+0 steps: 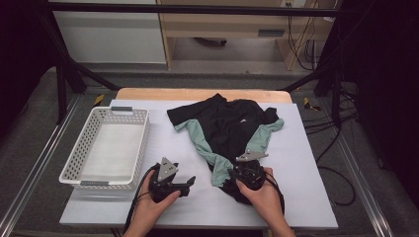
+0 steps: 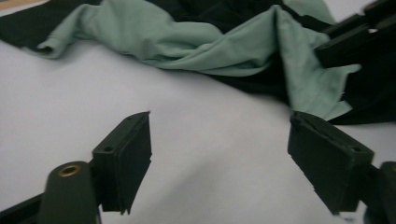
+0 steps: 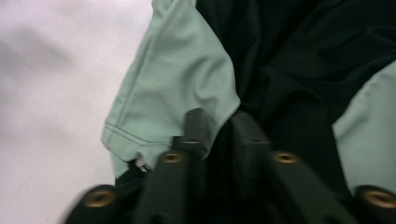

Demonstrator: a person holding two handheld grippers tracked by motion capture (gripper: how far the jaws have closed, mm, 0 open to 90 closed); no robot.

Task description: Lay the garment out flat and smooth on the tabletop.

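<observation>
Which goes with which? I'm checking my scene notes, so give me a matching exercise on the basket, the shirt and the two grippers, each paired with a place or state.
Things:
1. white basket
2. black and green shirt
3. left gripper
4. right gripper

Places or states:
A. jaws wide apart over bare table cover
B. crumpled at the middle of the table
C. jaws close together at the shirt's near edge
D. stands at the table's left side, nothing in it

Pairs: 1-D, 2-B, 3-A, 4-C
</observation>
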